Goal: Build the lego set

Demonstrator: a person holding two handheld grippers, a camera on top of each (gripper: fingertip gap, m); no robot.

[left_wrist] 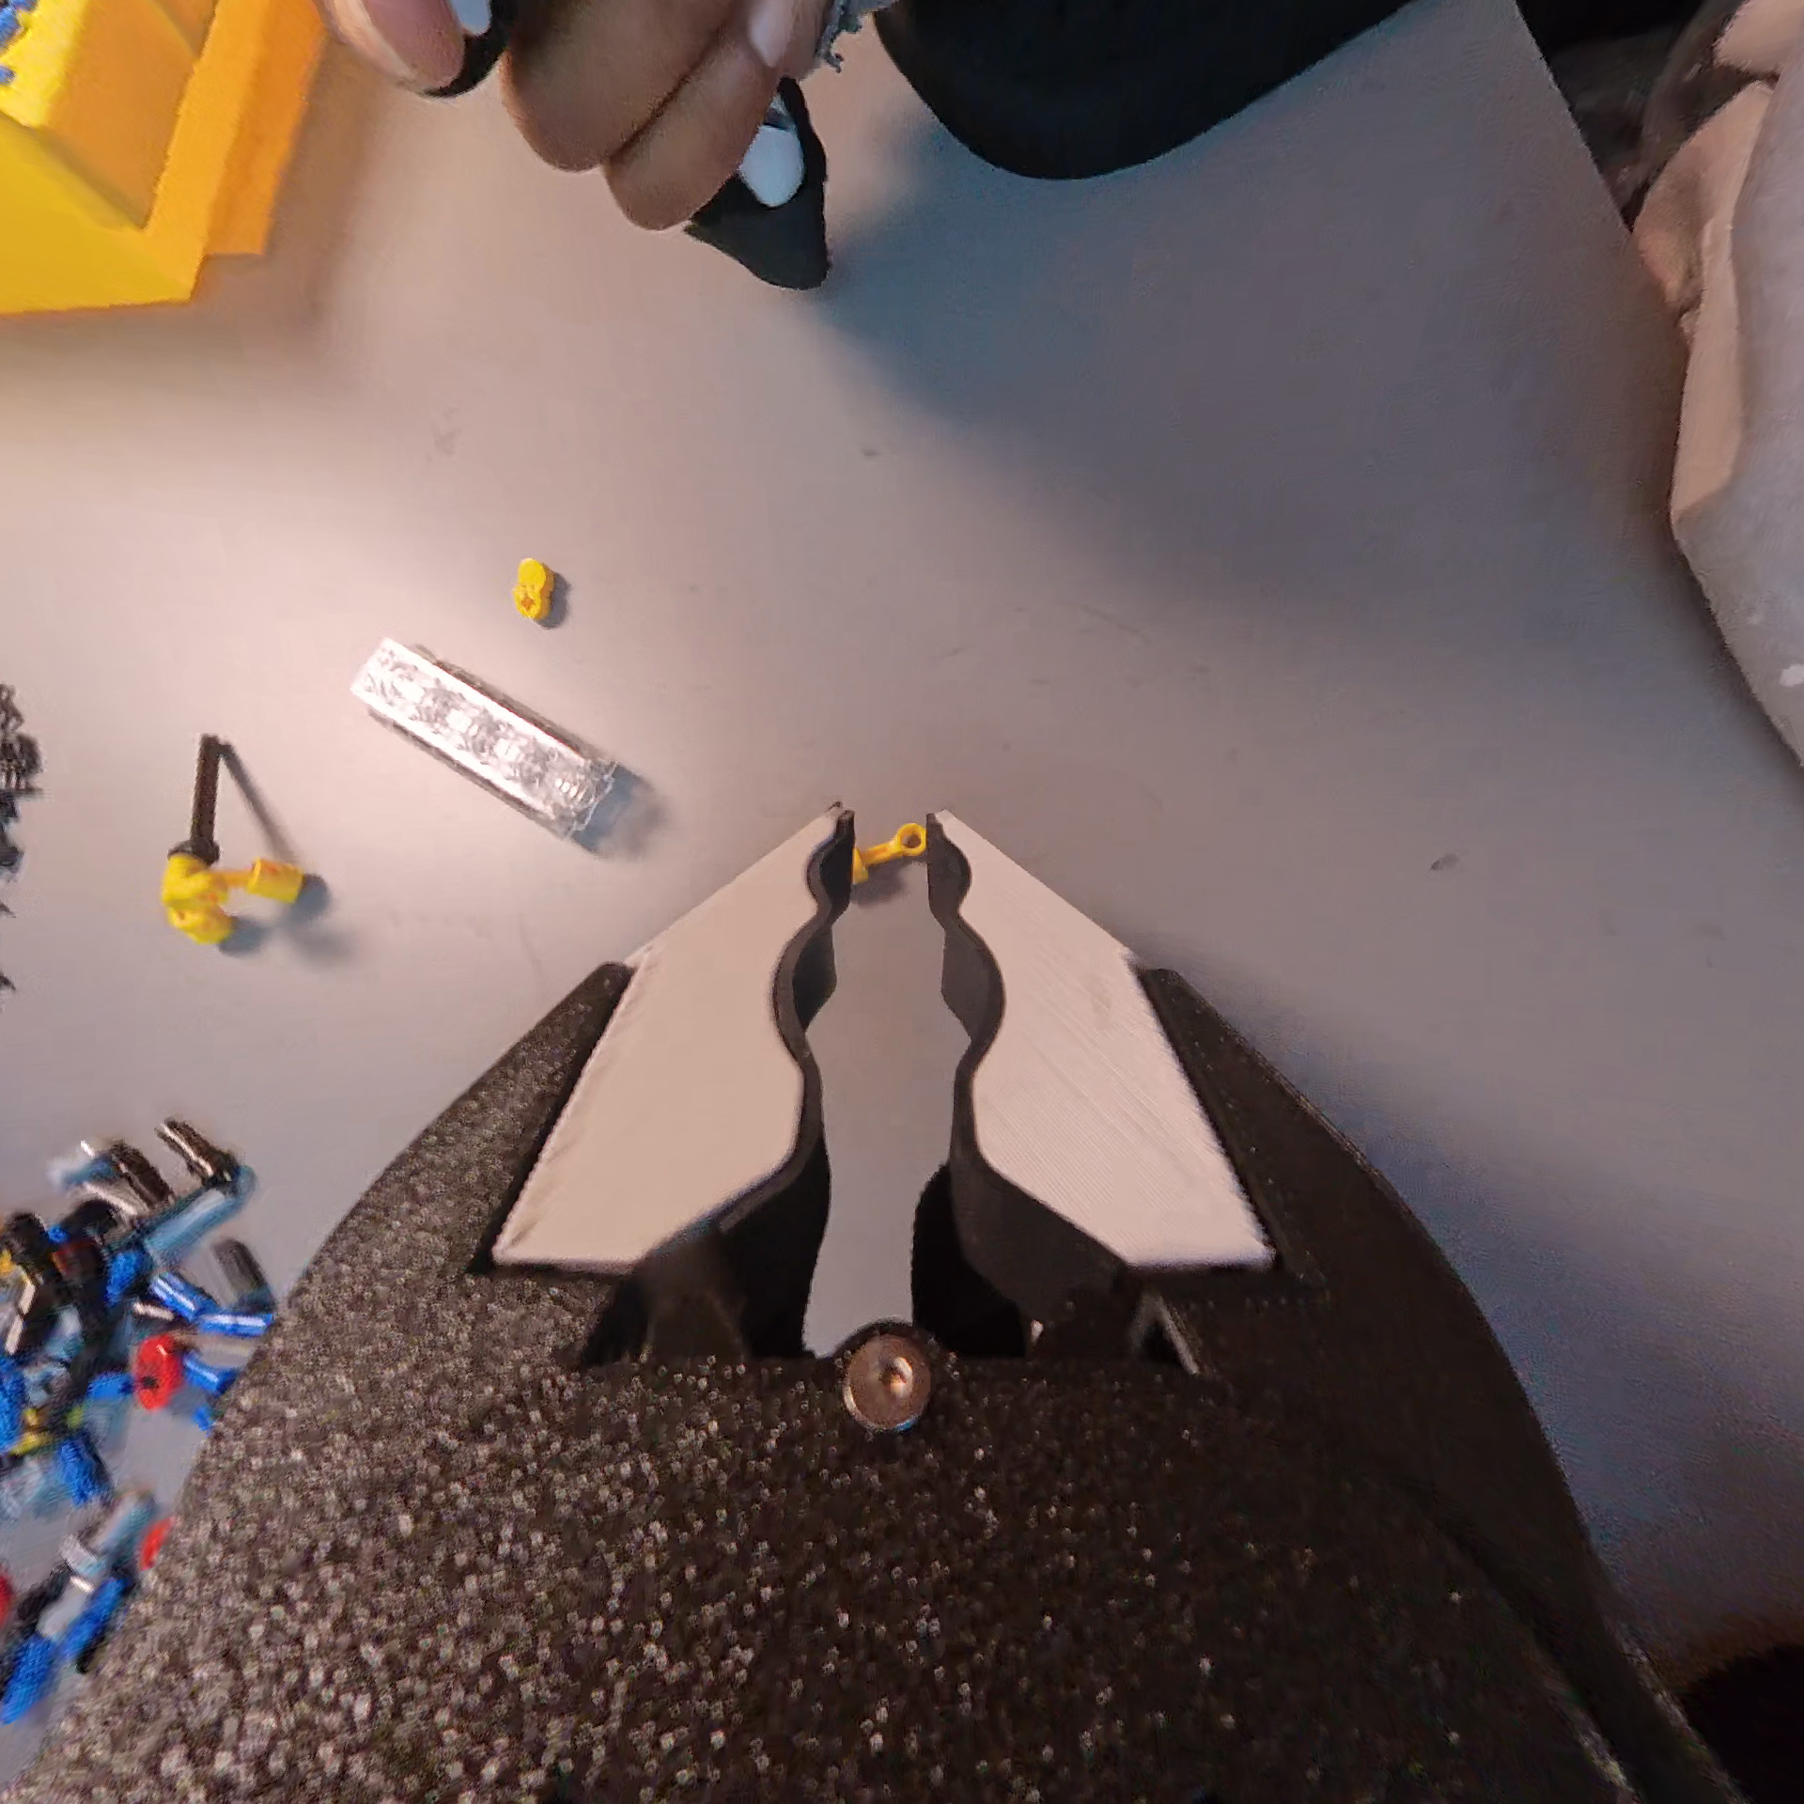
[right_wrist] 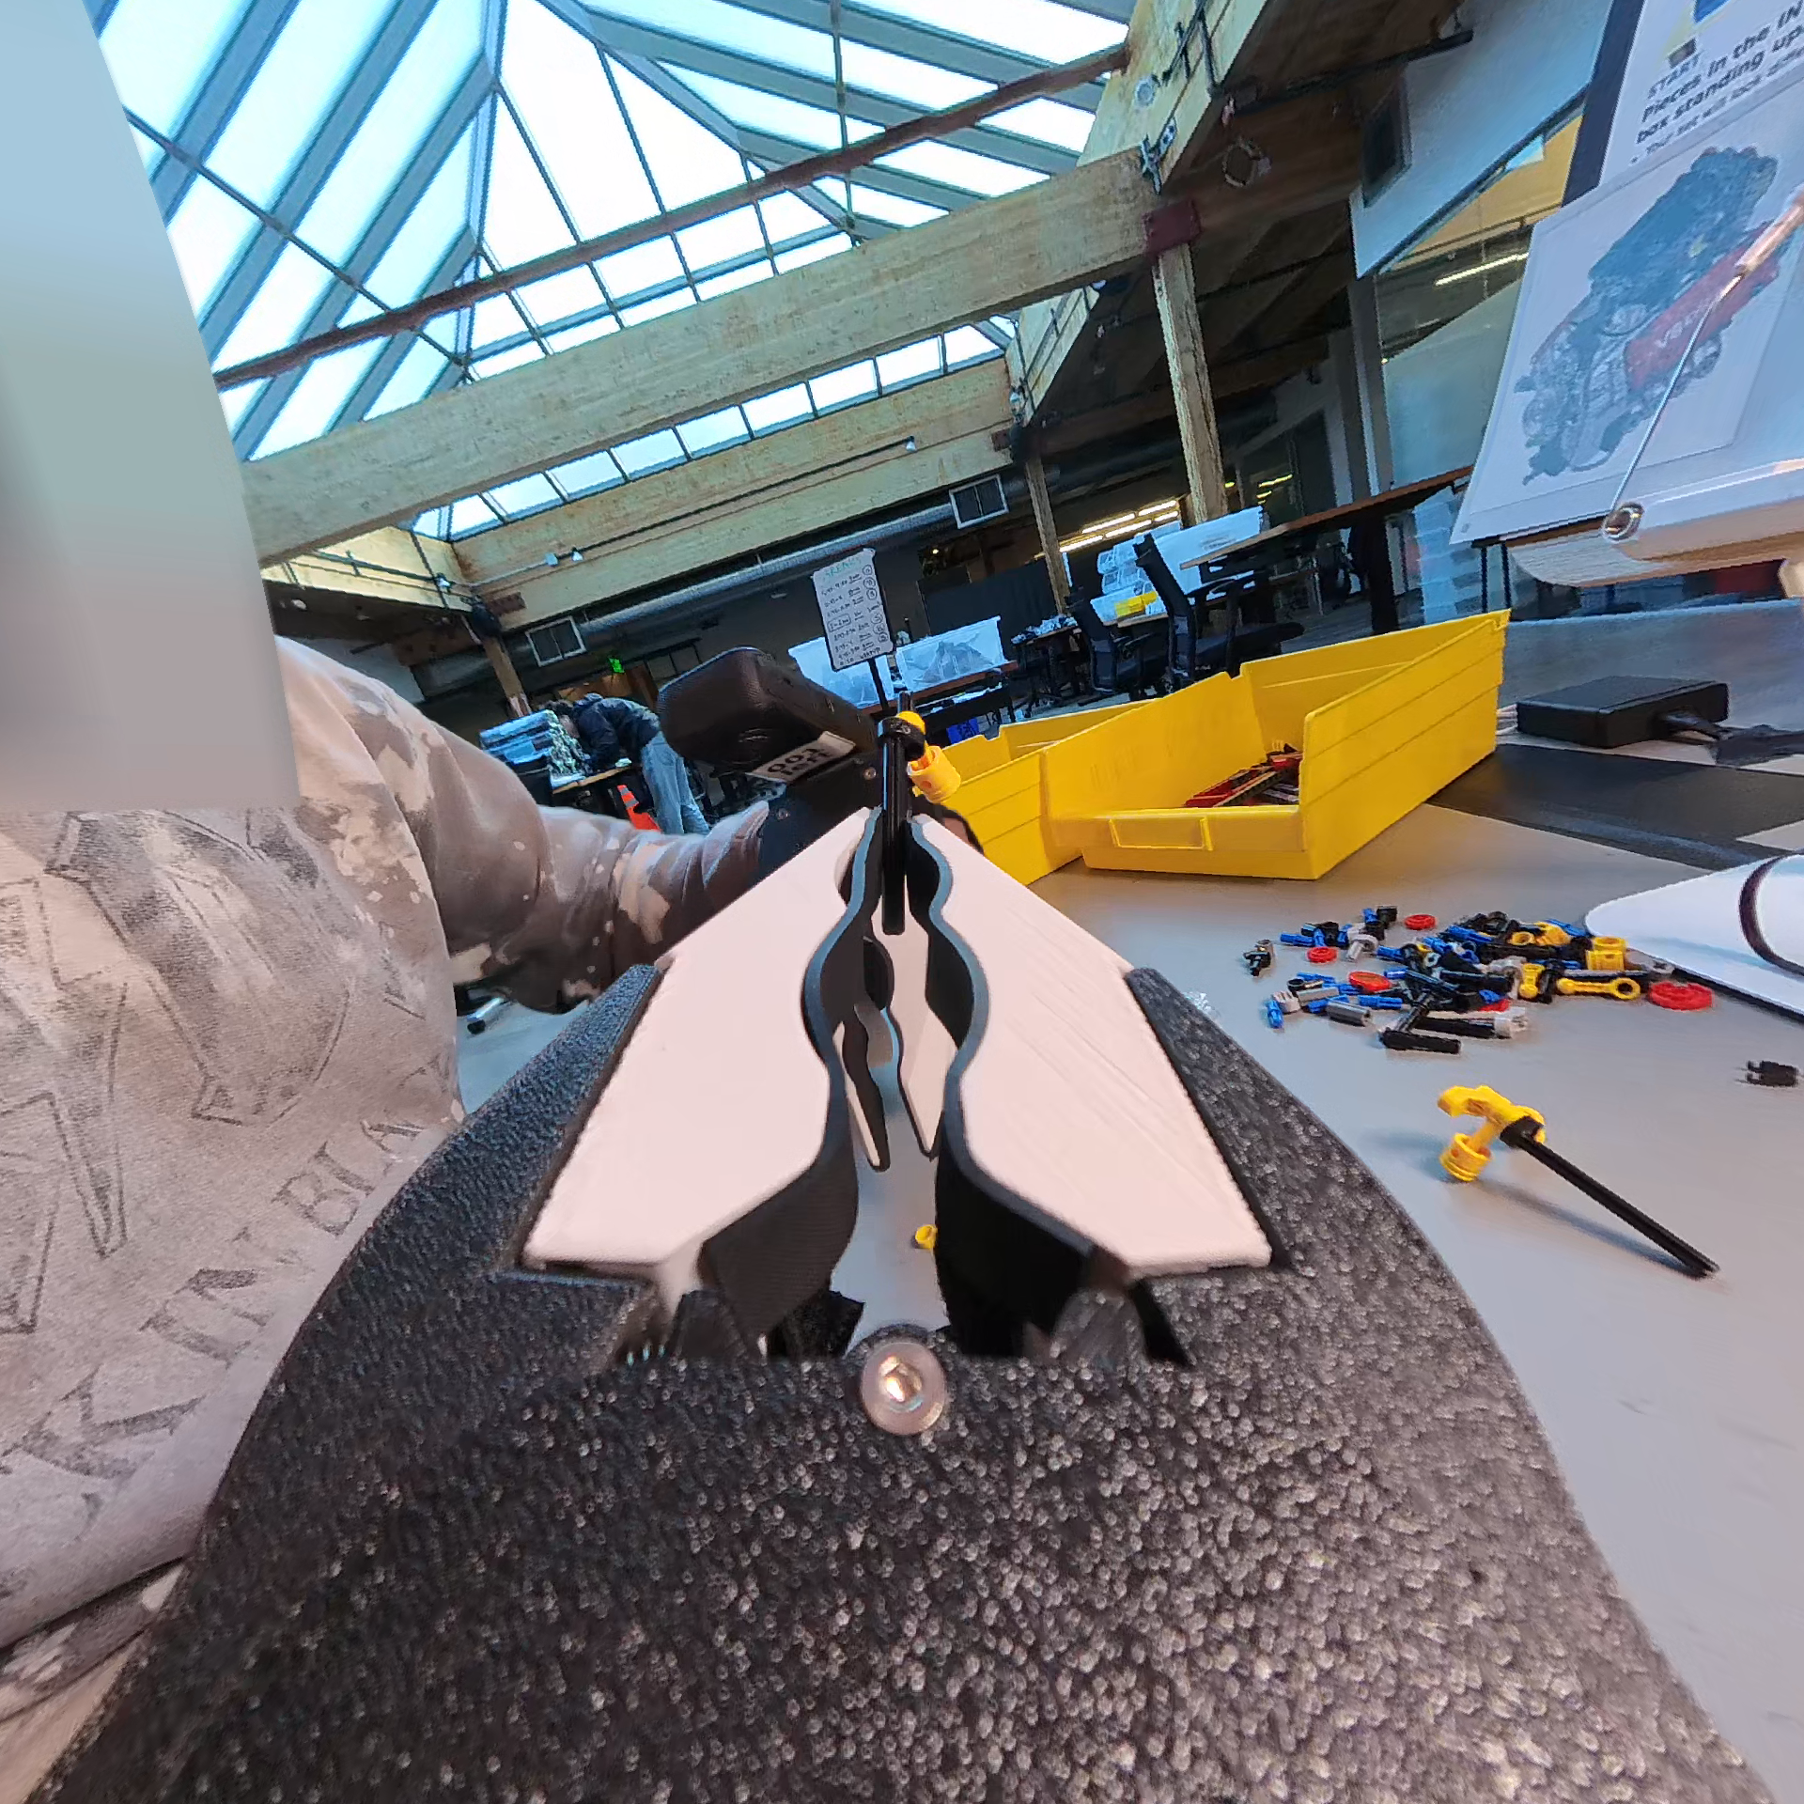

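Observation:
In the left wrist view my left gripper (left_wrist: 886, 820) hangs over the grey table (left_wrist: 1171, 586). Its tips are closed to a narrow gap on a small yellow connector (left_wrist: 893, 845) that spans it. In the right wrist view my right gripper (right_wrist: 890, 830) is shut on a thin black axle (right_wrist: 892, 879). It holds the axle upright in the air, with a yellow connector (right_wrist: 932, 773) on the top end. A hand (left_wrist: 635, 107) and the right gripper's black tip (left_wrist: 771, 234) show at the top of the left wrist view.
A yellow-and-black axle assembly (left_wrist: 210, 869) (right_wrist: 1494, 1132), a clear studded bar (left_wrist: 483, 747) and a small yellow piece (left_wrist: 532, 589) lie on the table. Loose blue, black and red pieces (left_wrist: 88, 1318) (right_wrist: 1464, 976) are piled nearby. Yellow bins (right_wrist: 1269, 771) (left_wrist: 98, 146) and a picture sheet on a stand (right_wrist: 1660, 322) stand behind. A sleeve (left_wrist: 1738, 488) is on the right. Left tips to right tips: about 15 centimeters. The clear studded bar (left_wrist: 483, 747) is about 10 centimeters from my left fingertips and 15 centimeters from my right.

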